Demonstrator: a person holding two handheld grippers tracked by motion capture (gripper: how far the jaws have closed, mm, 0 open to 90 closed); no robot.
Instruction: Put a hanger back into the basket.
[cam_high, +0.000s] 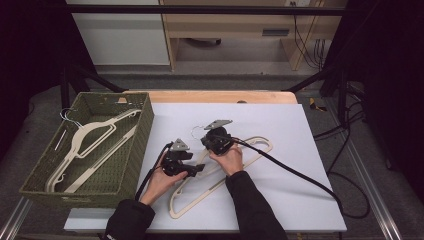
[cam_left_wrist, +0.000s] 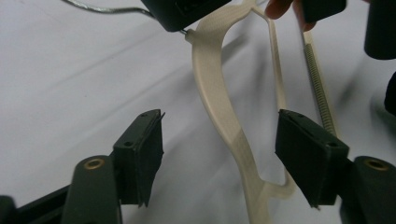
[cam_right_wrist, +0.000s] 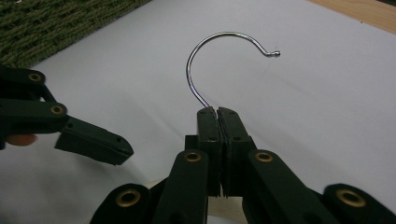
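Overhead, white table (cam_high: 300, 150), dim room behind

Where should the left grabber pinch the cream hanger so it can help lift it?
Probably the hanger's curved shoulder arm, just below the neck. It is a narrow bar lying flat on the white sheet, so it fits between the pads from above, one each side. The left gripper already straddles it, open. The right gripper is pinching the metal hook, so that end is taken.

Hanger (cam_high: 250, 150) on mat (cam_high: 300, 200); basket (cam_high: 142, 125) left, apparently touching.
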